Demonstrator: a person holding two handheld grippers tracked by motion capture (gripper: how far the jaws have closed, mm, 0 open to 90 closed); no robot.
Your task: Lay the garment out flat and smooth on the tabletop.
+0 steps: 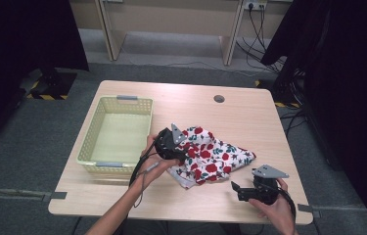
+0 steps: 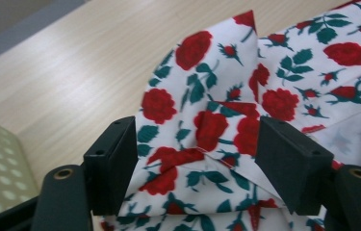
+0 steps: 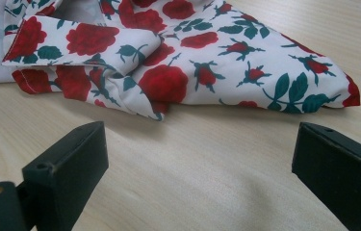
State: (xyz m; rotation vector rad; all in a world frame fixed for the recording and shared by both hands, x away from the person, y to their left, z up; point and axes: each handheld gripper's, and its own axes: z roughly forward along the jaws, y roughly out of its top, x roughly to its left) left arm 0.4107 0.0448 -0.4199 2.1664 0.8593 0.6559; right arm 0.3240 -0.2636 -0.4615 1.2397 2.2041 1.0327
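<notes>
Rose-print cloth lies crumpled directly under my left gripper, folds between its spread jaws, pads not pressing. My right gripper sits just short of the cloth's near edge, jaws wide, on bare table.

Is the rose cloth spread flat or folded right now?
Folded, loosely: the cloth lies bunched on the table, hemmed edges doubled over each other, one corner sticking out.

A white cotton cloth printed with red roses and dark green leaves lies crumpled and loosely folded on the light wooden table. It sits right of centre, one corner pointing right, hems turned over.
</notes>
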